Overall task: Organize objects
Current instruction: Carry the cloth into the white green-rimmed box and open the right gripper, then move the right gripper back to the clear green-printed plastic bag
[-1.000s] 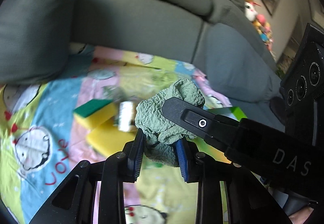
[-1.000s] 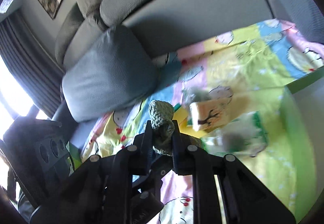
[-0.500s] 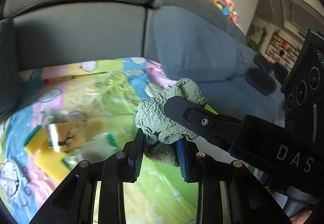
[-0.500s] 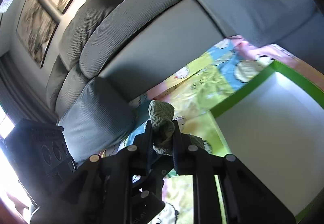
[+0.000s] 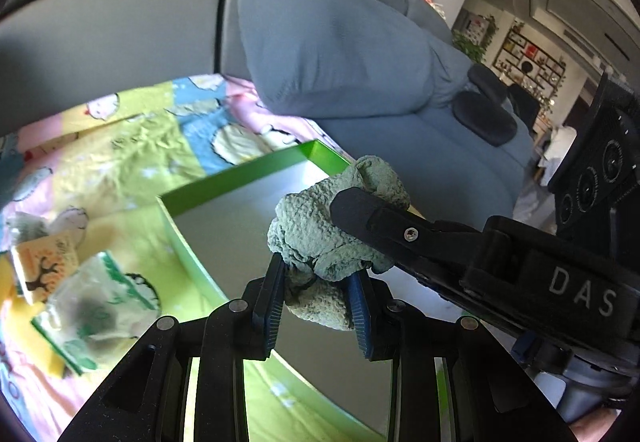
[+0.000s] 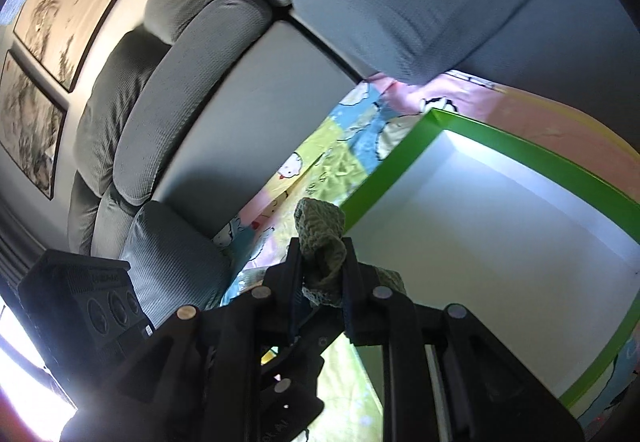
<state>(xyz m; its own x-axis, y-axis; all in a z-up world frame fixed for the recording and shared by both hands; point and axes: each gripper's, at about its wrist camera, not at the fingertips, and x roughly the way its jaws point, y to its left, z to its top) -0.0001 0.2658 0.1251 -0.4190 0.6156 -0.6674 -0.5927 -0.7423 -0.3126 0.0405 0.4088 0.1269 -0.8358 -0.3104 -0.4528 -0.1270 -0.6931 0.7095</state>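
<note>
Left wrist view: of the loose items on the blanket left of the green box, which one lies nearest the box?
The clear green-printed packet, close to the green box wall. The tan tree-printed box lies farther left.

We record a pale sage-green cloth [image 5: 320,238] of nubbly weave, olive in the right wrist view [image 6: 322,242]. The tray [image 5: 240,178] has a bright green rim and a white-grey inside. Our blanket [image 5: 132,146] shows pastel patches of pink, yellow, lime and blue with white cartoon figures. The sofa [image 5: 340,42] is plain grey-blue. We list a cream card [image 5: 46,266] with a dark tree print and orange edge, and a green-and-white packet [image 5: 92,310]. The gripper fingers [image 5: 270,302] are black with blue pads.
</note>
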